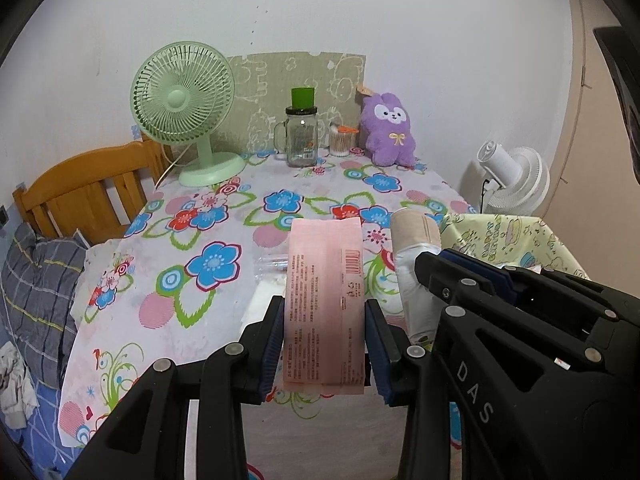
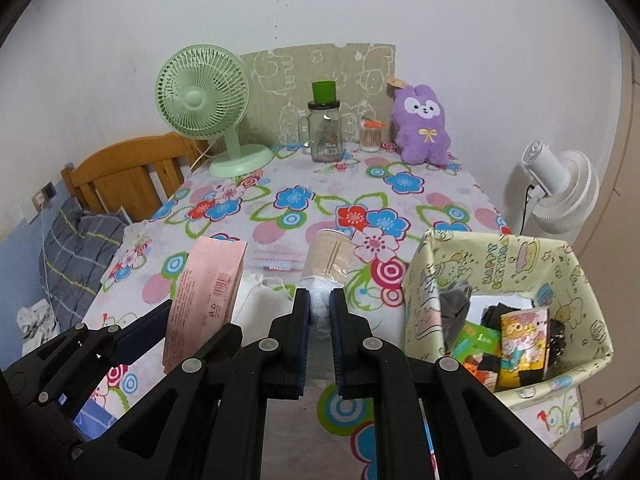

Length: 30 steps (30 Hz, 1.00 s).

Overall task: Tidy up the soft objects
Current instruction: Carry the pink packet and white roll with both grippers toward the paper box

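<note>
The left gripper (image 1: 324, 344) has its jaws clamped on the two long edges of a flat pink packet (image 1: 323, 304), which stands up out of them, printed side and barcode toward the camera, clear of the table (image 1: 168, 320). The right gripper (image 2: 319, 320) has its jaws pressed nearly together on the clear wrapped end of a beige roll (image 2: 328, 256), which points away toward 12 o'clock, also off the table.

In the right wrist view the pink packet sits at 9 o'clock of the roll, well apart from it. At 3 o'clock of the right jaws stands a fabric-lined basket (image 2: 424, 280) with cartoon print, holding dark fabric pieces and colourful packets. On the flowered cloth just past the jaws lie a white pouch (image 2: 260, 300) and a clear plastic bag (image 2: 276, 264).

Along the table's far edge, from 11 to 1 o'clock: a green fan (image 2: 208, 100), a glass jar (image 2: 326, 132) with a green cap, a cotton swab tub (image 2: 370, 136) and a purple plush toy (image 2: 422, 128).
</note>
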Each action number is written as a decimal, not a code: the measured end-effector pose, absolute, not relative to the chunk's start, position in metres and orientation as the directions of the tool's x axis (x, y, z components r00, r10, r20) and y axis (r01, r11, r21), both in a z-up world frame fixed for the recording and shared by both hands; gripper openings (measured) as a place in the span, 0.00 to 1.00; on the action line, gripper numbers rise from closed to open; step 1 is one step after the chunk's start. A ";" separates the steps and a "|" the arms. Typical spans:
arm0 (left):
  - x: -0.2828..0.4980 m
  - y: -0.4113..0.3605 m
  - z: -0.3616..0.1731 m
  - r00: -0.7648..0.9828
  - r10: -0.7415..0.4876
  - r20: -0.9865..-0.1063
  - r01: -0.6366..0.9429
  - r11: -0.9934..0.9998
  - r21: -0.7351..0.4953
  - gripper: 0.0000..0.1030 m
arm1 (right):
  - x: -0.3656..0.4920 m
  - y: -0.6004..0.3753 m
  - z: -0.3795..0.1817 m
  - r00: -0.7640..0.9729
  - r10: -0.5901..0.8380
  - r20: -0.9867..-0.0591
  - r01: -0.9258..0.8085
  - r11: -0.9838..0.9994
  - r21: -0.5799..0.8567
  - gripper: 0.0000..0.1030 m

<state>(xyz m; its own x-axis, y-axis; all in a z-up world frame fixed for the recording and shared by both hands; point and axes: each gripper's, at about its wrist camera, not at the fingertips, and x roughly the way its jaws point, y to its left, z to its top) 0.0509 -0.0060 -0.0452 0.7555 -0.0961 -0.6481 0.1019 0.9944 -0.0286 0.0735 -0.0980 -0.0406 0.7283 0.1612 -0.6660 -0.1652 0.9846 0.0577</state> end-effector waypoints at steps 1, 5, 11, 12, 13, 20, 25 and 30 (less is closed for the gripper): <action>0.051 -0.007 -0.043 0.757 -0.098 -0.646 0.103 0.994 -0.030 0.38 | 0.073 -0.099 -0.038 0.730 0.162 -0.664 -0.166 0.984 0.057 0.12; 0.051 -0.012 -0.034 0.769 -0.096 -0.632 0.104 0.994 -0.023 0.38 | 0.073 -0.103 -0.029 0.741 0.166 -0.651 -0.169 0.984 0.058 0.12; 0.052 -0.022 -0.026 0.780 -0.096 -0.618 0.107 0.994 -0.019 0.38 | 0.075 -0.112 -0.019 0.754 0.170 -0.635 -0.173 0.983 0.058 0.12; 0.053 -0.023 -0.025 0.782 -0.096 -0.616 0.108 0.994 -0.019 0.38 | 0.075 -0.114 -0.018 0.755 0.170 -0.633 -0.173 0.983 0.057 0.12; 0.053 -0.025 -0.024 0.783 -0.098 -0.615 0.109 0.994 -0.019 0.38 | 0.076 -0.116 -0.017 0.757 0.169 -0.632 -0.172 0.983 0.057 0.12; 0.058 -0.042 -0.021 0.791 -0.111 -0.602 0.122 0.992 -0.022 0.38 | 0.080 -0.133 -0.013 0.768 0.159 -0.620 -0.164 0.985 0.050 0.12; 0.063 -0.056 -0.019 0.793 -0.128 -0.596 0.141 0.990 -0.025 0.38 | 0.083 -0.148 -0.010 0.776 0.145 -0.614 -0.150 0.988 0.043 0.12; 0.067 -0.070 -0.019 0.792 -0.141 -0.594 0.160 0.987 -0.021 0.38 | 0.085 -0.162 -0.009 0.780 0.134 -0.611 -0.135 0.990 0.044 0.12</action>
<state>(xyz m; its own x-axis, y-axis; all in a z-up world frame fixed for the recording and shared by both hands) 0.0674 -0.0702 -0.0187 0.7920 -0.1409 -0.5941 0.1597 0.9869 -0.0212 0.0854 -0.1623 -0.0094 0.7805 0.1338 -0.6107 -0.1349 0.9899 0.0444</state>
